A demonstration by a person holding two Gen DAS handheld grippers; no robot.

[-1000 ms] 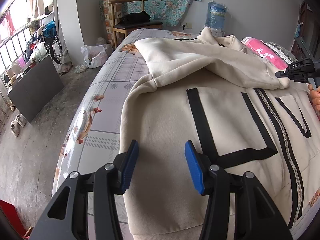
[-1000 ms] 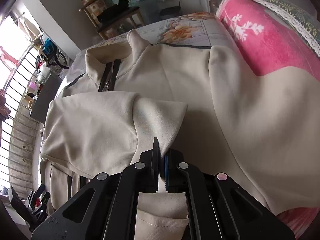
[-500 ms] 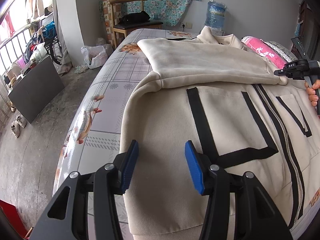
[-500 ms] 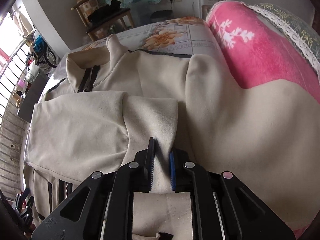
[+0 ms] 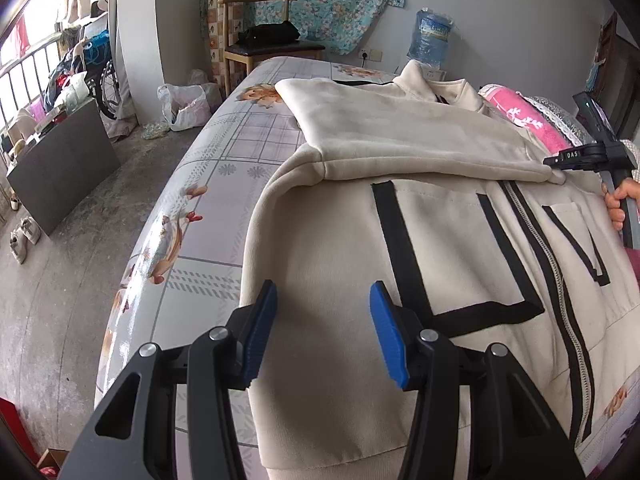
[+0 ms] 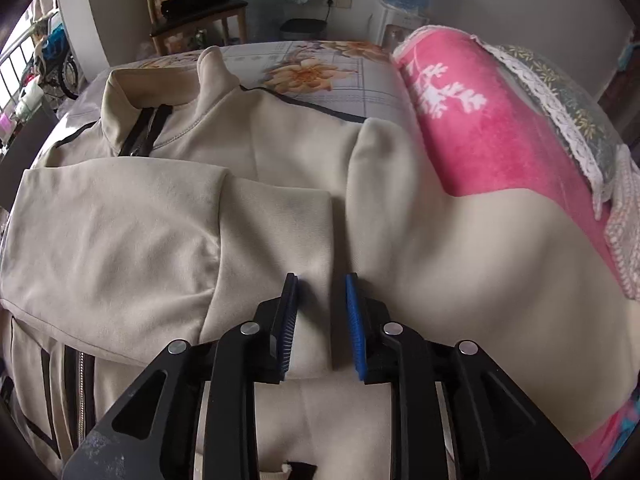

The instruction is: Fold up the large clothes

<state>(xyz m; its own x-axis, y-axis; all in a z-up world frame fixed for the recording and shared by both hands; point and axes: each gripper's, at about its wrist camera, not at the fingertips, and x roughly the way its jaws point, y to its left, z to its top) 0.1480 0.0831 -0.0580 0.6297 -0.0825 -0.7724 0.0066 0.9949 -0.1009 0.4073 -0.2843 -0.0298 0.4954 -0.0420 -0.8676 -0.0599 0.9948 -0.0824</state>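
Right gripper (image 6: 320, 320) jaws opening over folded sleeve (image 6: 276, 240), apparently unclamped; pink pillow (image 6: 480, 128) beside.

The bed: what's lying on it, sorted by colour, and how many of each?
Beige: 1, the zip-up jacket with black stripes
Pink: 1, the rolled blanket with a white leaf print
Grey-green: 1, the lace-edged pillow
Total: 3 on the floral bed sheet

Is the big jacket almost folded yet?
Not yet. One sleeve of the cream zip-up jacket already lies folded across its chest. The right gripper is opening, letting that sleeve's cuff go. The left gripper waits open. The other sleeve and the body remain unfolded.
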